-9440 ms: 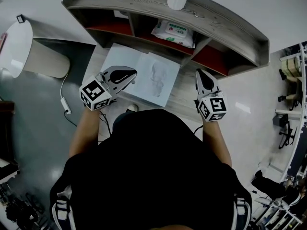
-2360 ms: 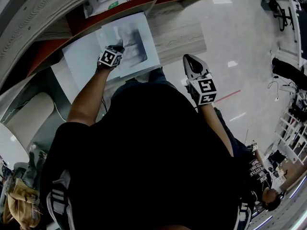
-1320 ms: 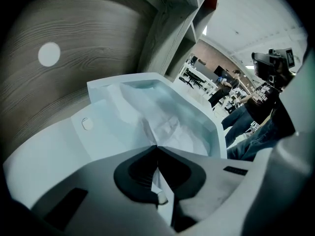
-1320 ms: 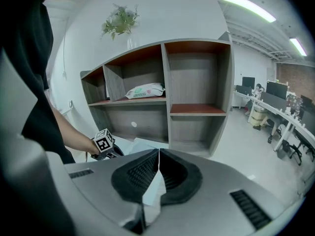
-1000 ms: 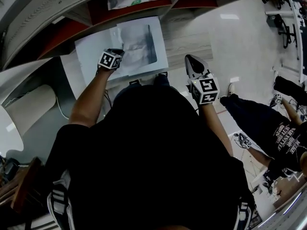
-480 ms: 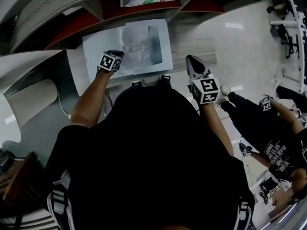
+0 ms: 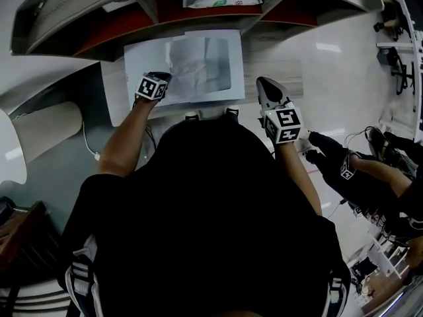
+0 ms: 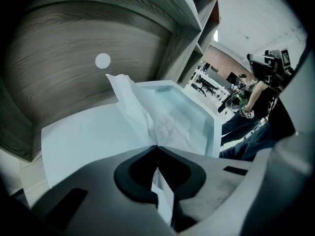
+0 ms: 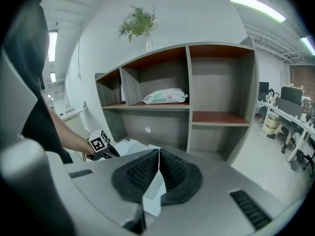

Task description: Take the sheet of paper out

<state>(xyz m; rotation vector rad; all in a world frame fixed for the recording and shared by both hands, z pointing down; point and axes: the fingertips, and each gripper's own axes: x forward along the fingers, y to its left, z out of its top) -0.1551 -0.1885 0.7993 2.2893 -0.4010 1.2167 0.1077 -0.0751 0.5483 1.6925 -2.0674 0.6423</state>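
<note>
Okay, I'm clamping the left tool (image 8: 156,149) on the sheet of paper (image 8: 129,98). The jaws are pressing together on its crumpled near edge, and the paper is bunching up right ahead of the tips. From the head view, the sheet is lying on the table (image 7: 274,71) just in front of the shelf (image 7: 73,12), with the left tool over its near left part. It's sitting against what looks like a clear sleeve (image 8: 209,127); I can't tell whether any of it is inside. I'm holding the right tool (image 9: 158,152) with jaws together, gripping nothing, beside the sheet's right edge. A pack of wipes (image 9: 165,97) is lying in the shelf's upper middle compartment.
</note>
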